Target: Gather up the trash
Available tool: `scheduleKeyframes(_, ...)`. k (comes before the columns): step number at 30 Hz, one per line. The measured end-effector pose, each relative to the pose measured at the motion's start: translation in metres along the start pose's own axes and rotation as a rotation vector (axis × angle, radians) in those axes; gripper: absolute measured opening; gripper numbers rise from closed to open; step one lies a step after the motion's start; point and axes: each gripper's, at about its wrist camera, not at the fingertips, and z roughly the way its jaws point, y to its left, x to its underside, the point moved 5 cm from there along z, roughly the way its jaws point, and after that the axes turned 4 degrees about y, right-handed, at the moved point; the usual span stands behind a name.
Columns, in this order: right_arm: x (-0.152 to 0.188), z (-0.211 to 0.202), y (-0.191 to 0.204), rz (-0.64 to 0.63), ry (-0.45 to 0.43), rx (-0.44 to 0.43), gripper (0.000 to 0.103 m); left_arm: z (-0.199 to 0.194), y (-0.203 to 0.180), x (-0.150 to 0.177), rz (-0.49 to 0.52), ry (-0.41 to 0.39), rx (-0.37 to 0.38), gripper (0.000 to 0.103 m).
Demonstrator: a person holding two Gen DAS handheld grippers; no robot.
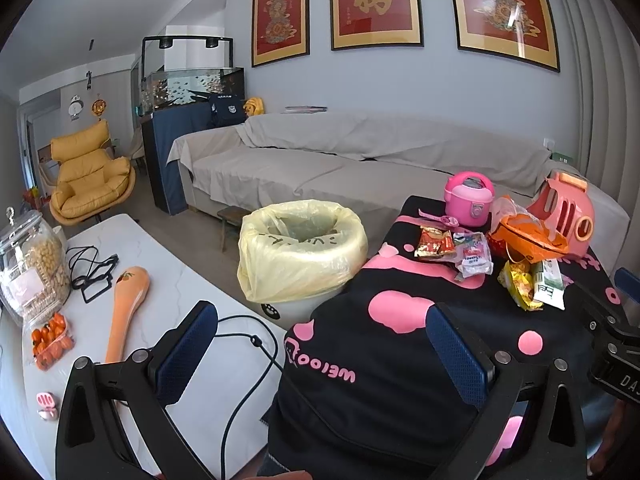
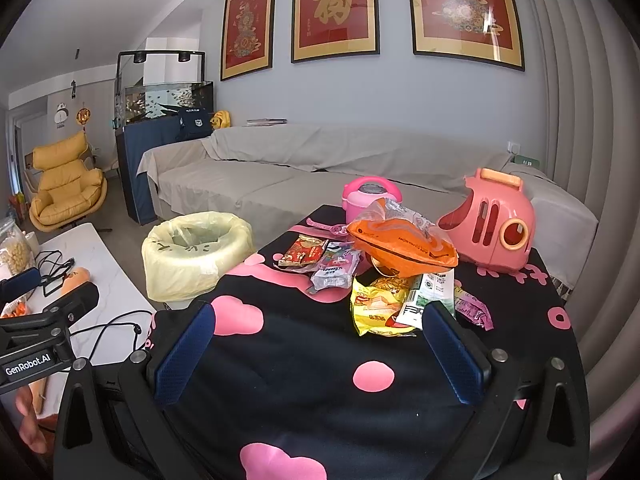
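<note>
Trash lies in a loose heap toward the far side of a surface draped in a black cloth (image 2: 304, 364) with pink blobs: a yellow snack packet (image 2: 376, 310), a white-and-green carton (image 2: 430, 294) leaning on it, an orange bag (image 2: 404, 242) on top, a red wrapper (image 2: 302, 254) and a clear printed wrapper (image 2: 334, 270) to the left, and a purple wrapper (image 2: 474, 310) to the right. Behind the heap stand a pink toy rice cooker (image 2: 362, 198) and a salmon-pink toy carrier (image 2: 494, 226).

The right gripper (image 2: 320, 354) hangs just short of the heap with its blue-padded fingers (image 2: 184, 354) spread wide and nothing between them; its right pad sits just in front of the carton, whether touching cannot be told. The left gripper (image 1: 320, 354) is likewise wide apart and empty, poised over the cloth's near left corner, well back from the wrappers.

A bin lined with a yellow bag (image 1: 300, 252) stands on the floor just beside the cloth's left edge, its mouth open and unobstructed, between the draped surface and a white marble-look table (image 1: 172, 280). That table carries a glass jar (image 1: 30, 268), black cables (image 1: 92, 268), an orange spoon-shaped object (image 1: 128, 308) and a punnet of small orange fruit (image 1: 50, 340). A grey covered sofa (image 1: 340, 160) runs along the wall behind.

The bare cloth in front of the heap gives open room. Part of a hand (image 2: 30, 420) shows at the lower left of the right wrist view, beneath the other gripper's body.
</note>
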Motion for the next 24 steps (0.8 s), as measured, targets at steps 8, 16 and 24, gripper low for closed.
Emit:
scheduleKeyframes(8,-0.0004,-0.0001,-0.0006,0.000,0.000,0.000,0.103,0.0011,-0.0041,0.0008,0.001,0.002,-0.001,0.103)
scheduleKeyframes(16,-0.0005,-0.0002,-0.0006,0.002,0.000,-0.002,0.103,-0.0009,-0.0010,0.0003,0.001,-0.003,0.001,0.103)
scheduleKeyframes(24,-0.0001,-0.0003,-0.0010,0.002,0.000,-0.001,0.103,-0.0017,-0.0005,0.0002,-0.001,-0.004,0.002,0.103)
